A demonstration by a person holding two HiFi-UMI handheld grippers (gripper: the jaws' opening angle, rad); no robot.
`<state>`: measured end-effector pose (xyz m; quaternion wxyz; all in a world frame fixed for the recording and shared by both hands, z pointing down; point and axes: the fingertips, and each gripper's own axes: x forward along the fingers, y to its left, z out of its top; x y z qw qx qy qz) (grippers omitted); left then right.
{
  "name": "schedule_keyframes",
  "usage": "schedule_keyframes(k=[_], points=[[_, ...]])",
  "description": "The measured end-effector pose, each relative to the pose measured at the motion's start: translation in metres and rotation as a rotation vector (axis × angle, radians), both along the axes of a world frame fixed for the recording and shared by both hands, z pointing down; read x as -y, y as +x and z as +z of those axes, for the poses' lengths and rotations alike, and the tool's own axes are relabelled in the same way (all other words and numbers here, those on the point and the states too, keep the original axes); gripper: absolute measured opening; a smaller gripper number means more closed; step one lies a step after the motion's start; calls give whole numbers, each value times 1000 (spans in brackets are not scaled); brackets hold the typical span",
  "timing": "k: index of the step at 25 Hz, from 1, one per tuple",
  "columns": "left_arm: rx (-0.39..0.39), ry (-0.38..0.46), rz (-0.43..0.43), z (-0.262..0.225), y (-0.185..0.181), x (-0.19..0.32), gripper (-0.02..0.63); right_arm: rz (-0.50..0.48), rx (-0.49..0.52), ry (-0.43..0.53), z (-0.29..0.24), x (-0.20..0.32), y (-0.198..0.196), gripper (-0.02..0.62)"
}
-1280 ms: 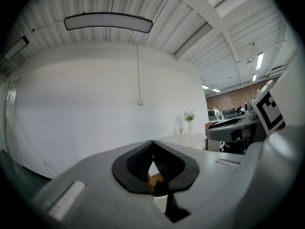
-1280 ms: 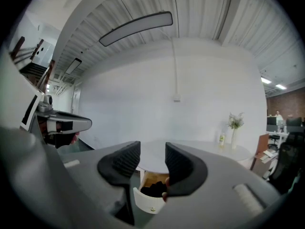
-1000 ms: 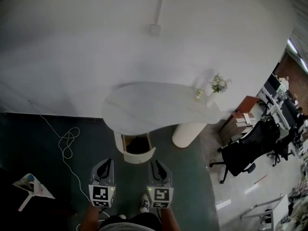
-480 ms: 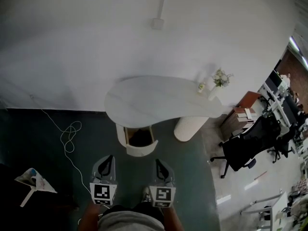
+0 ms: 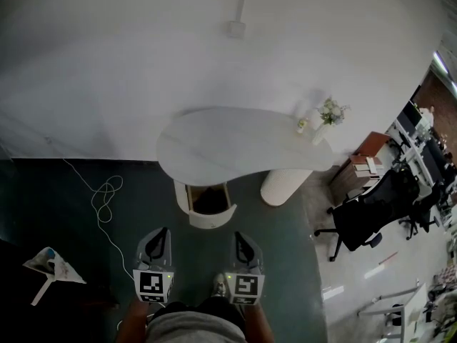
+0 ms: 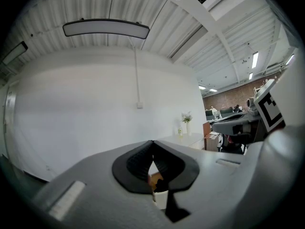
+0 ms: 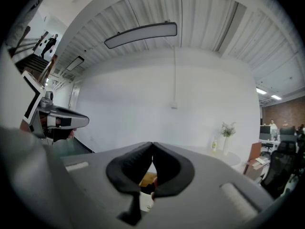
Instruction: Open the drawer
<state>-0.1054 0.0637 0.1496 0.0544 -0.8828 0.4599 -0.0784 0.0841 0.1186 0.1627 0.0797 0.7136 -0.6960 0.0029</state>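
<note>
no readable text or signs

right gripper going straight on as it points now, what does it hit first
Probably the open drawer, seen just behind the right gripper's shut fingers in its own view; depth is unclear.

dim, soft frames, dark fisheye corners, edges strongly bent.

A curved white table stands against a plain white wall. Dark green floor lies in front of the table. A black office chair stands to the table's right.
</note>
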Motion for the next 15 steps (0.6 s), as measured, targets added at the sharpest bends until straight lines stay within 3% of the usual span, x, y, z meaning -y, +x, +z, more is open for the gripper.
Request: schedule_keyframes(k=[15], points=[[8,-5,22,5,6,4,9,8,8,-3,3,4,0,5]])
